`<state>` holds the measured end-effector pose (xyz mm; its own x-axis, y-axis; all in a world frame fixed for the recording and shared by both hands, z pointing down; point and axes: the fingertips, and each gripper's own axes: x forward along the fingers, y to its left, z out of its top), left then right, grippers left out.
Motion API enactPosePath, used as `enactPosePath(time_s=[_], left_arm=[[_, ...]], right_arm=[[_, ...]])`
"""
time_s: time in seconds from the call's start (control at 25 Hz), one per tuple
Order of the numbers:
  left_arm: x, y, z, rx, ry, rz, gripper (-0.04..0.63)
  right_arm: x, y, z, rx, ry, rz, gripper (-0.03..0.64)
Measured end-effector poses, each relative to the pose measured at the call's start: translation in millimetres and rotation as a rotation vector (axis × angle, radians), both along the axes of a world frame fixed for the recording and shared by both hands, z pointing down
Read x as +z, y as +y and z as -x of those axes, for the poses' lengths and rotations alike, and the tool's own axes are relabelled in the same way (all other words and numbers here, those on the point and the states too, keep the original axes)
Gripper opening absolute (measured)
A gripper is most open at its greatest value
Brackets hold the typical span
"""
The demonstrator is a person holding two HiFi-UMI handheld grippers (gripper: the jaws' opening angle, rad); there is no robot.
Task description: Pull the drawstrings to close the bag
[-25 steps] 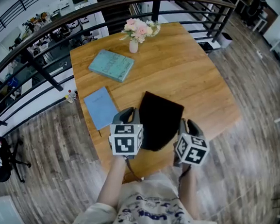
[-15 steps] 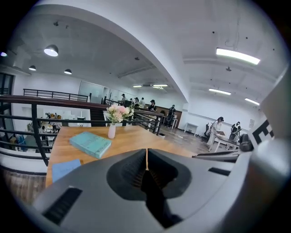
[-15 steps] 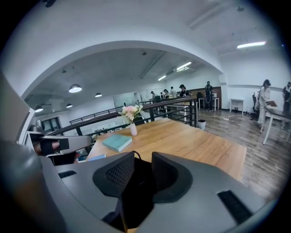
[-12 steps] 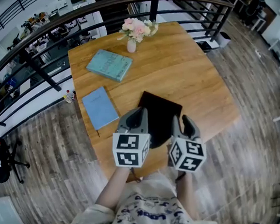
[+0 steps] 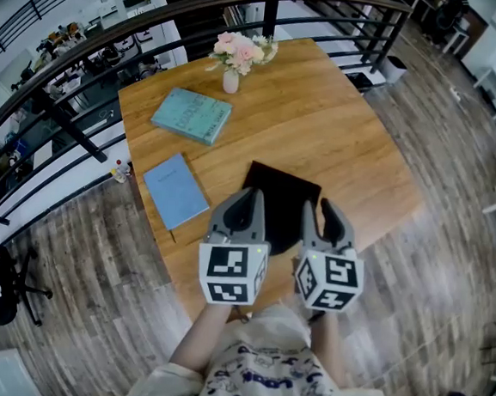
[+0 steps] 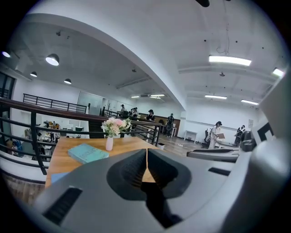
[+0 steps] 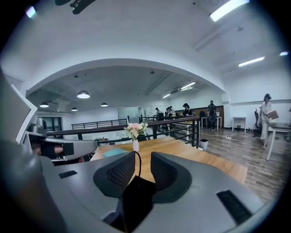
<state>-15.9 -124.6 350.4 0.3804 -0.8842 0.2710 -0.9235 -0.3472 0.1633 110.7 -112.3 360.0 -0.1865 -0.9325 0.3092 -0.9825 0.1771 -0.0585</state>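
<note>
Wood table (image 5: 340, 132), black bag (image 5: 283, 192) flat near its front edge, mouth end just at both grippers. Left gripper (image 6: 146, 154) jaws pressed together at tips, dark fabric right below; can't tell if a string is pinched. Right gripper (image 7: 143, 164) jaws narrow gap, just been closing in a bit, thin drawstring (image 7: 139, 164) standing between, not clamped. Step looks like grabbing the strings. Next: right clamps the string, then both pull apart.
</note>
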Motion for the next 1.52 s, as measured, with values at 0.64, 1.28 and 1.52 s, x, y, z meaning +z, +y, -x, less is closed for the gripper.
enactPosePath(time_s=[0.64, 1.28, 1.52], left_arm=[[-17.6, 2.9, -2.5, -0.005, -0.017, -0.058, 0.009], [-19.9, 0.9, 2.5, -0.014, -0.046, -0.077, 0.009], [-19.6, 1.6, 0.3, -0.011, -0.052, -0.076, 0.009]], right_arm=[[-25.3, 2.4, 0.2, 0.019, 0.011, -0.088, 0.037], [-20.0, 1.3, -7.0, 0.043, 0.003, -0.088, 0.034], [-18.9, 1.0, -10.6, 0.051, 0.004, -0.083, 0.034]])
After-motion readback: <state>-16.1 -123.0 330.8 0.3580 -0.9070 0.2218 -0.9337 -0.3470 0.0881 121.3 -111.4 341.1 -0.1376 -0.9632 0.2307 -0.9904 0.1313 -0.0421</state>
